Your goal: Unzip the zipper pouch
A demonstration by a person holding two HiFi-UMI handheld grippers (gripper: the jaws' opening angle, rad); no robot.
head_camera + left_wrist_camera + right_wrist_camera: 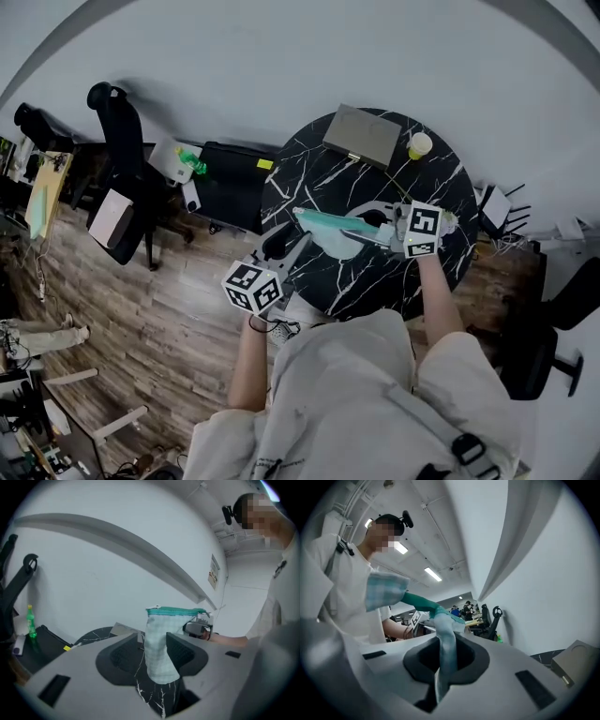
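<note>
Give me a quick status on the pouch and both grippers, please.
Right gripper shut on zipper pouch, held above table. Left gripper open, pouch between jaws. Zipper state unclear. Nothing blocking.

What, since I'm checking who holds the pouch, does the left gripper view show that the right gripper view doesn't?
Left only: the pouch hanging between the open left claw; a wall sign. Right only: the right claw shut on the pouch; ceiling lights; distant people. Both: pouch, marble table, office chair, white shirt.
</note>
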